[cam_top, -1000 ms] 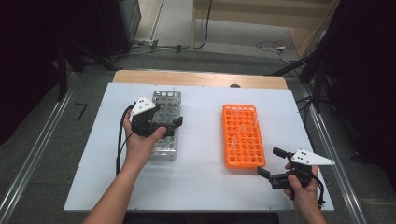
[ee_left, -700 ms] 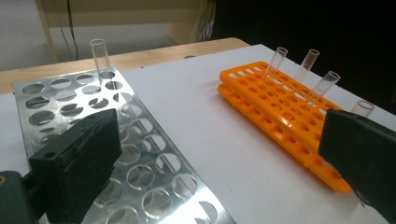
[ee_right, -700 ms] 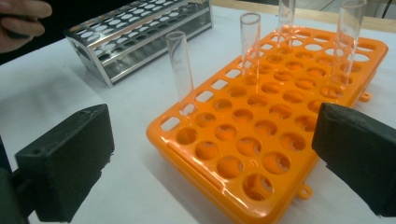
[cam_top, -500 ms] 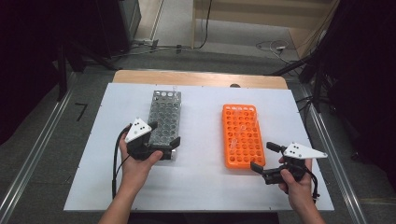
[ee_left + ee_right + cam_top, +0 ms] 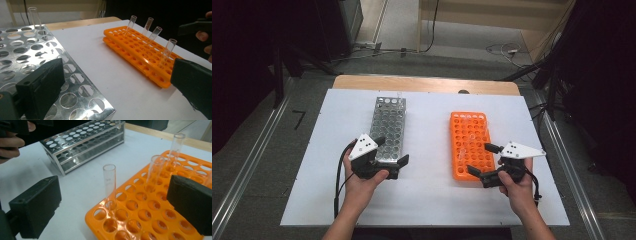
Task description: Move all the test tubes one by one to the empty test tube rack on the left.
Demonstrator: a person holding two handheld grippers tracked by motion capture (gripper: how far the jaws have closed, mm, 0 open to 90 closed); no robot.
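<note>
A silver metal tube rack lies left of centre on the white table, an orange tube rack to its right. My left gripper hangs open over the metal rack's near end, empty. One clear tube stands at that rack's far corner. My right gripper is open at the orange rack's near left corner. A clear tube stands there between the jaws, untouched. Other tubes stand farther along the same rack.
The white table top lies bare between the two racks and along its front edge. A wooden strip runs along the far edge. Cables lie on the floor beyond. Metal rails flank the table.
My left gripper has drawn back from the middle of the metal rack to its near end. My right gripper has shifted left and forward to the orange rack's near corner.
</note>
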